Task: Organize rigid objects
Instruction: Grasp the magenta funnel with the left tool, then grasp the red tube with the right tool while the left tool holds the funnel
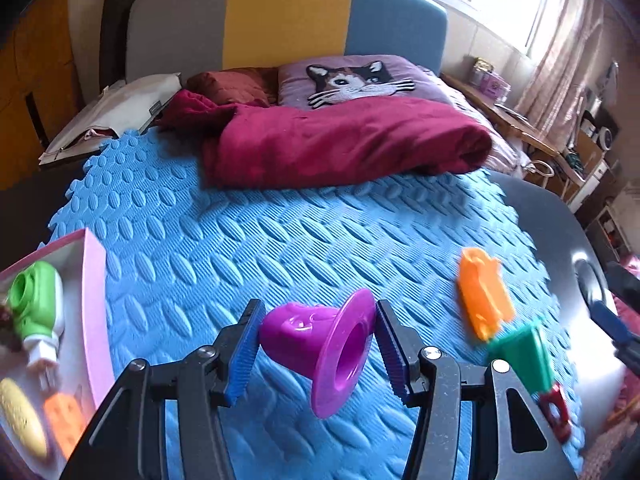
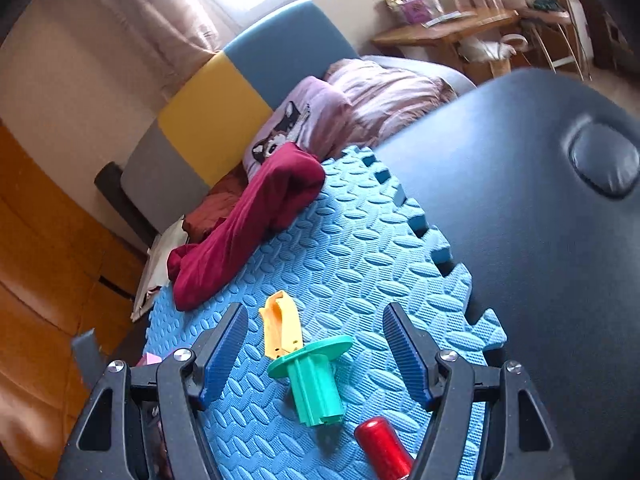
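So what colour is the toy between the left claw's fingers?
Purple toy; clearest in the left wrist view.

Surface: you are working over a blue foam puzzle mat point(image 1: 248, 220) with a raised oval pattern, laid on a dark padded table point(image 2: 520, 208).
Mat edge: your right wrist view shows its interlocking tabs ending on the table's bare top.
Far end: a crimson blanket point(image 1: 340, 148) lies bunched on the mat.
On the mat: an orange plastic piece point(image 2: 280, 326), a green flanged peg point(image 2: 316, 384) touching it, and a red cylinder point(image 2: 384, 446) near the peg.
Left edge: a pink-walled box point(image 1: 94, 300) sits beside the mat.
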`<action>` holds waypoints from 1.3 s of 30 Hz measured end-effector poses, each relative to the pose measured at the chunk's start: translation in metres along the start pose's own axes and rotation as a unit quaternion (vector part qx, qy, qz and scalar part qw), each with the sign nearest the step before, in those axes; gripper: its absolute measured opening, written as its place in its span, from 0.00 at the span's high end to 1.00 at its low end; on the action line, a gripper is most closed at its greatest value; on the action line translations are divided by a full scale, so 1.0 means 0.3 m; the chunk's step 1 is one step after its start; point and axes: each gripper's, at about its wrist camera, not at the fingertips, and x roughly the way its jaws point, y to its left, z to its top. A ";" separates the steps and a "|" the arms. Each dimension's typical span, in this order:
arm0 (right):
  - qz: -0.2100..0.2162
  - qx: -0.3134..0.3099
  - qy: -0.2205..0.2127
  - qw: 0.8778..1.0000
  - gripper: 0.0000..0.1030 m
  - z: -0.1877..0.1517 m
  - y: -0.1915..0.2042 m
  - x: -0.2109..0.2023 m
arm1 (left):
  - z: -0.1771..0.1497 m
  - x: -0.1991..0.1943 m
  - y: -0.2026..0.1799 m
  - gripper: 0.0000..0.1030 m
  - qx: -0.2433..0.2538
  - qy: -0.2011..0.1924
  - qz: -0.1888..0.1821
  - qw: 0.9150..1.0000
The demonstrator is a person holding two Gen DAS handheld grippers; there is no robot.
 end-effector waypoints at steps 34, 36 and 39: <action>-0.036 -0.009 0.118 0.992 0.36 -0.065 -0.060 -0.003 | -0.341 -0.424 0.006 0.46 0.030 -0.045 -0.081 0.995; -0.056 -0.044 0.135 0.988 0.36 -0.081 -0.042 -0.009 | -0.346 -0.428 0.006 0.46 0.029 -0.045 -0.086 0.995; -0.074 -0.087 0.165 0.980 0.36 -0.118 -0.019 0.009 | -0.354 -0.435 0.005 0.46 0.028 -0.046 -0.090 0.995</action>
